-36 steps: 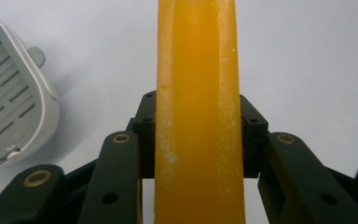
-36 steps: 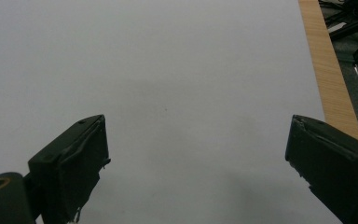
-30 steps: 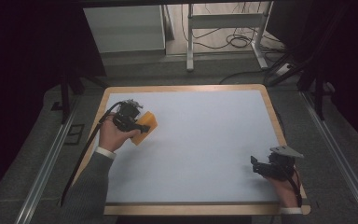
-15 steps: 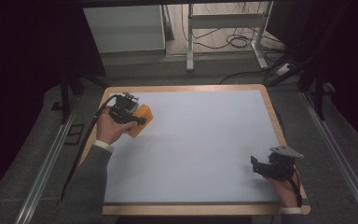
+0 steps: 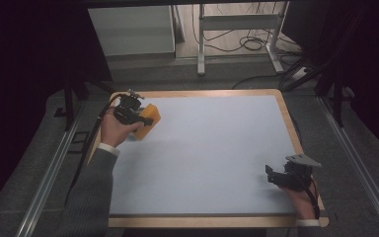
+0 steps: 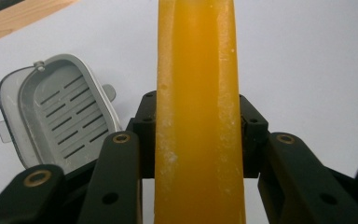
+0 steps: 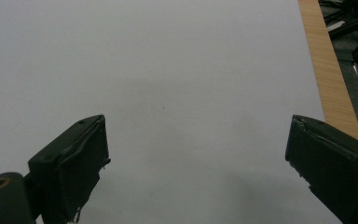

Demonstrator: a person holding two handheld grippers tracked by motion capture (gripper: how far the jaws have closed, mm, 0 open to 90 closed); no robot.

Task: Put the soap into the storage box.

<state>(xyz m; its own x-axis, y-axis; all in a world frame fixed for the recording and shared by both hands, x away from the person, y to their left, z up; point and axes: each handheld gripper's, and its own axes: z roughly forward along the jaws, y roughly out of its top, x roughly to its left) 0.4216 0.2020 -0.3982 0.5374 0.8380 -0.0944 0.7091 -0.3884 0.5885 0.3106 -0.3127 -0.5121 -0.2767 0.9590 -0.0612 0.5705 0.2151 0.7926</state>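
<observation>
Left tool [image 5: 140, 118]: clenched on a yellow-orange block [image 6: 198, 112], held near the far left corner of the surface [image 5: 207, 153]. Grey slotted tray [image 6: 58, 116]: lying on the surface just beside the block. Right tool [image 7: 196, 172]: released, jaws wide apart, low over the near right corner.

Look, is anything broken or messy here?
A little. The orange soap clamped in the left gripper has whitish scuffs along its edges, and the grey dish beside it has pale smears inside. The right gripper pad looks frayed at its edge. Nothing is spilled.
</observation>
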